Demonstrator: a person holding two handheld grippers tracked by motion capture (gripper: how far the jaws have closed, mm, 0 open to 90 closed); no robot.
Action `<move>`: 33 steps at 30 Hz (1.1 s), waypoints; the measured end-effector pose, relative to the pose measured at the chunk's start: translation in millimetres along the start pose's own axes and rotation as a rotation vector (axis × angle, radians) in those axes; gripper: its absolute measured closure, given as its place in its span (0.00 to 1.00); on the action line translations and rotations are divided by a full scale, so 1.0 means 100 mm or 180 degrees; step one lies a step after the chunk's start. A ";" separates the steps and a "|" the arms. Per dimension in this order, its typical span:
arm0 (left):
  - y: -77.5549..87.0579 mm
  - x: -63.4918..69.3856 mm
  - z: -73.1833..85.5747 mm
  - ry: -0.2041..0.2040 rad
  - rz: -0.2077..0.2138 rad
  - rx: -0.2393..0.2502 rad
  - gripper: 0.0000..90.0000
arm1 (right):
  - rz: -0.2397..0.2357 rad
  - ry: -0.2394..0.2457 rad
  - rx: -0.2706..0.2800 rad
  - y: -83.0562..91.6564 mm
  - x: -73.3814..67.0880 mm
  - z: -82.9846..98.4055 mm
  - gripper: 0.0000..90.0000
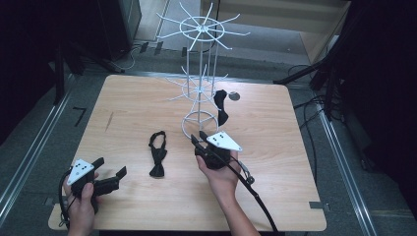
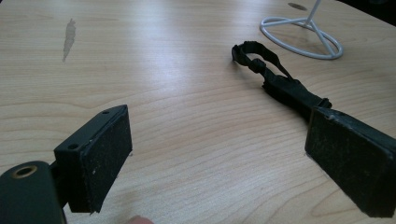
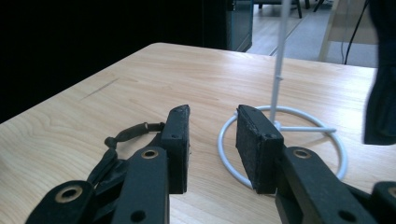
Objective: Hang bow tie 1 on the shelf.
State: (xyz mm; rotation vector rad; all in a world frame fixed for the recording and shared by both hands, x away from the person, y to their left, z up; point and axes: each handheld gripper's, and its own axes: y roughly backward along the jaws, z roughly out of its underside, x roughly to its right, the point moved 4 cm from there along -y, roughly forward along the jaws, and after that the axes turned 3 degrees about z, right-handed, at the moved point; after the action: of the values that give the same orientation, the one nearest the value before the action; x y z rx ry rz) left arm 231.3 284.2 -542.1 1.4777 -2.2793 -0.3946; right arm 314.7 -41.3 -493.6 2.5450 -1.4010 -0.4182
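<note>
A black bow tie [image 1: 157, 155] lies flat on the wooden table [image 1: 275, 147], its strap loop toward the far side. A second black bow tie [image 1: 221, 105] hangs from a lower hook of the white wire rack [image 1: 201, 64]. My left gripper [image 1: 112, 166] rests near the front left edge, jaws wide open and bare; in the left gripper view [image 2: 219, 116] the lying bow tie [image 2: 280, 84] is ahead to the right. My right gripper [image 1: 197, 136] sits by the rack's base ring, jaws a little apart with nothing between [image 3: 212, 112]. The lying tie's strap [image 3: 126, 133] shows behind its left jaw.
The rack's base ring [image 3: 343, 158] lies just beyond my right jaws, with the hanging tie [image 3: 380, 102] at the right edge of that view. A small dark disc [image 1: 234, 96] sits on the table behind the rack. Dark stands and cables surround the table.
</note>
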 end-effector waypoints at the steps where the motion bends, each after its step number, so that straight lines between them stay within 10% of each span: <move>1: 0.00 0.00 0.00 -0.0001 -0.0002 -0.0005 0.09 | -0.0008 0.0008 -0.0009 -0.01 -0.02 0.00 0.73; 33: 0.00 0.00 0.00 0.0004 -0.0003 0.0007 0.09 | -0.0270 0.0052 -0.0236 -0.29 -0.54 0.22 0.75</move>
State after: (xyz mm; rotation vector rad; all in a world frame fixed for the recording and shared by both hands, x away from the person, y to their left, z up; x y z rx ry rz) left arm 231.6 284.2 -542.0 1.4796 -2.2790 -0.3914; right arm 303.0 18.9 -515.6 2.5487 -1.2513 -0.4538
